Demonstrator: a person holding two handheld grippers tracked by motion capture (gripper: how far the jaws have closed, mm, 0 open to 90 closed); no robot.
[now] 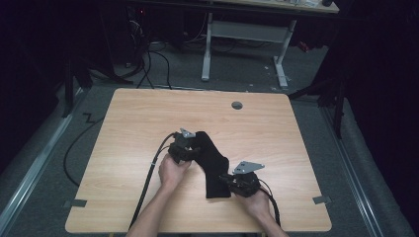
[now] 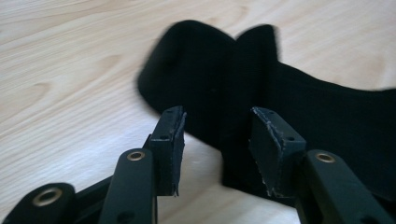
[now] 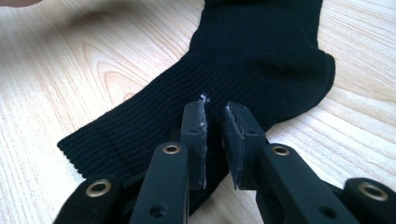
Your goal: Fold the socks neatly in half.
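Note:
A black sock [image 1: 213, 160] lies bent on the wooden table [image 1: 148, 113], its toe end toward the far left. My left gripper [image 1: 191, 148] hovers at that toe end. In the left gripper view its jaws [image 2: 217, 140] stand open just above the sock [image 2: 327, 116], and the pads touch nothing. My right gripper [image 1: 230, 178] is at the sock's near ribbed leg. In the right gripper view its jaws [image 3: 215, 135] are drawn nearly together, with dark sock fabric [image 3: 261, 51] in the narrow slit between the pads.
A round cable hole [image 1: 237, 105] sits near the table's far edge. Cables trail from both grippers off the near edge. Beyond the table stand a white desk frame [image 1: 247, 44] and floor cables.

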